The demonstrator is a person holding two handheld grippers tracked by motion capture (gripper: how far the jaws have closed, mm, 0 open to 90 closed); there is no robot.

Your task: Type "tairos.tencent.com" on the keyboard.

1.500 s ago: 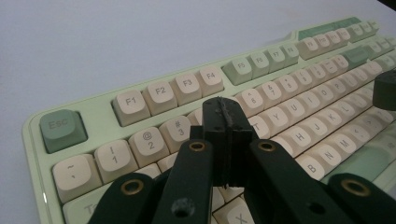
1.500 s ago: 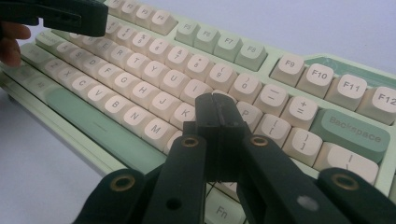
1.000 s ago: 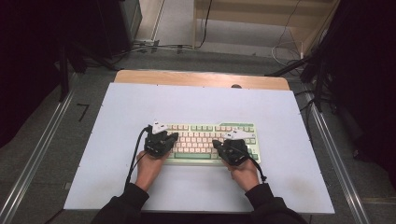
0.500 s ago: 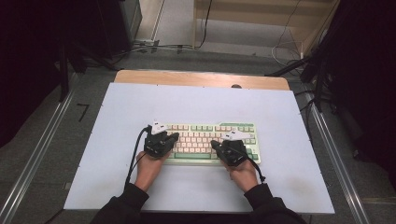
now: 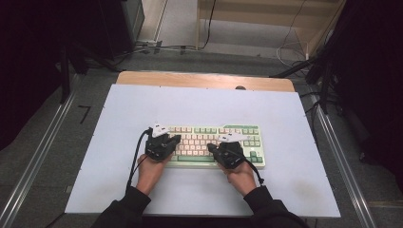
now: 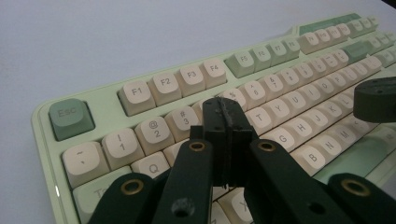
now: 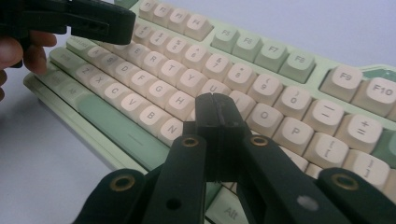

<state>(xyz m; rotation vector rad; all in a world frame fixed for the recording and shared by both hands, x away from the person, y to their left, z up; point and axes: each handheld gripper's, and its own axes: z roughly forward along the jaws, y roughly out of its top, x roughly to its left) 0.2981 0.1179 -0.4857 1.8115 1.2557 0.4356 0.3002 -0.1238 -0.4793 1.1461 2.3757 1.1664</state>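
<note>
Left hand-held gripper closed, empty, over the keyboard left keys; right hand-held gripper closed, empty, over right keys.

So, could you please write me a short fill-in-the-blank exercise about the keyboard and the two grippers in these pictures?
1. Both grippers hang over a pale green ____ on the white table.
2. The left gripper has its fingers ____, with nothing between them.
3. The grey-green key at the keyboard's top left corner is labelled ____.
4. In the right gripper view, the right gripper's tips point near the letter key ____.

Missing words: keyboard; shut; Esc; J
</note>
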